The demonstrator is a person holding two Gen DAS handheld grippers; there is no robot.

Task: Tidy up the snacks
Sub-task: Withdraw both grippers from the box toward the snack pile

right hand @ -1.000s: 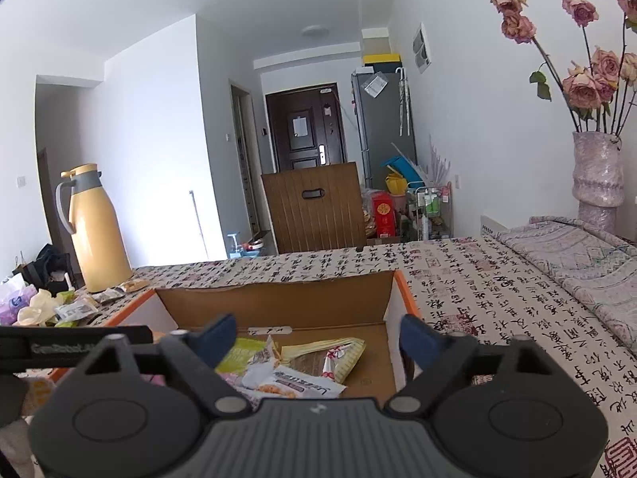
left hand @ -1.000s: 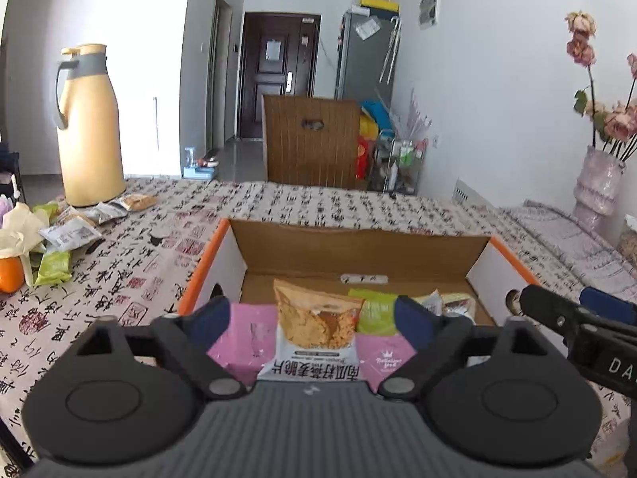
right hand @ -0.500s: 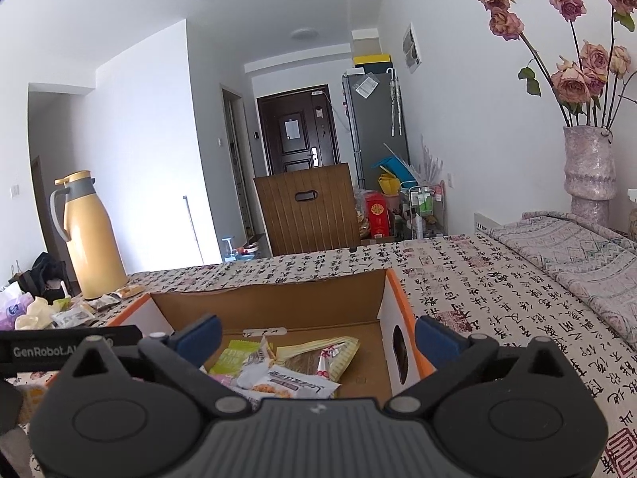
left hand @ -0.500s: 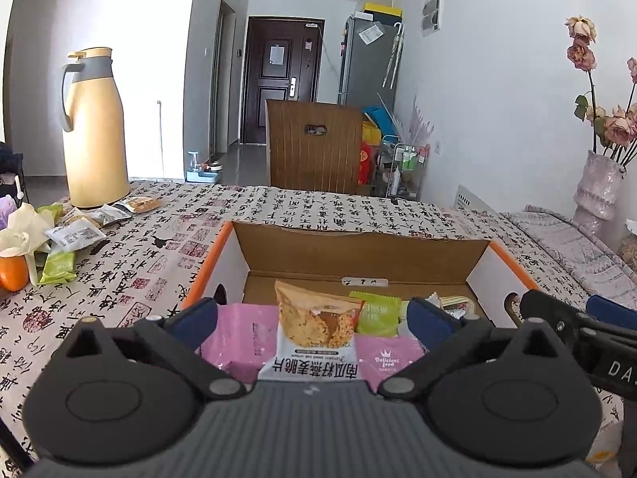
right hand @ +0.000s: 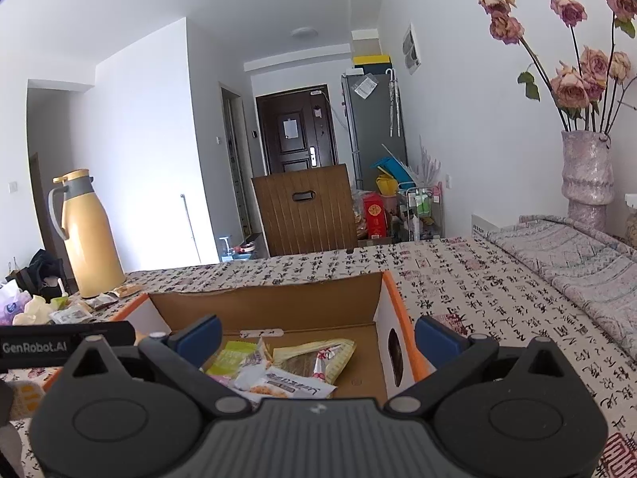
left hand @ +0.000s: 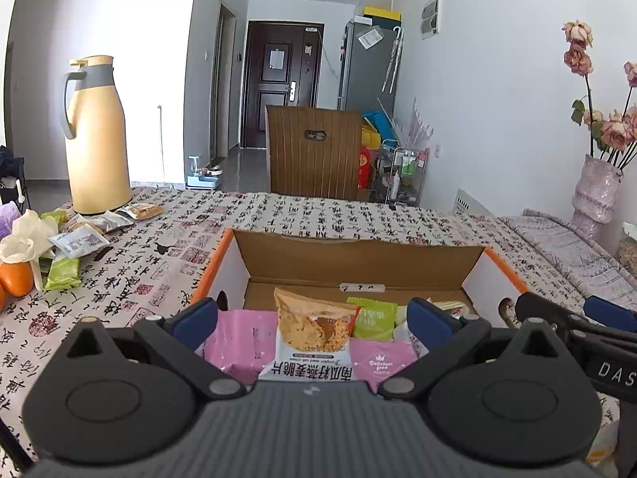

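An open cardboard box (left hand: pixel 358 257) (right hand: pixel 278 302) with orange edges sits on the patterned tablecloth and holds several snack packets. An orange-and-white chip packet (left hand: pixel 312 332) lies on pink packets (left hand: pixel 243 338), with a green packet (left hand: pixel 374 320) behind. My left gripper (left hand: pixel 312 316) hovers over the box's near side, open, with nothing pressed between its blue pads. My right gripper (right hand: pixel 316 336) stands open wide over the box's right end, above a striped yellow packet (right hand: pixel 314 358) and a white packet (right hand: pixel 282 388). Loose snack packets (left hand: pixel 79 239) lie at the far left.
A tall yellow thermos jug (left hand: pixel 97 135) stands at the table's far left, beside oranges (left hand: pixel 16 279) and a white bag. A vase of dried roses (left hand: pixel 597 187) (right hand: pixel 587 175) stands at the right on a folded cloth. A wooden chair back (left hand: pixel 314 151) rises behind the table.
Both grippers' jaws have spread a little wider. The left view has drawn back and up slightly from the box. The packets in the box have not moved.
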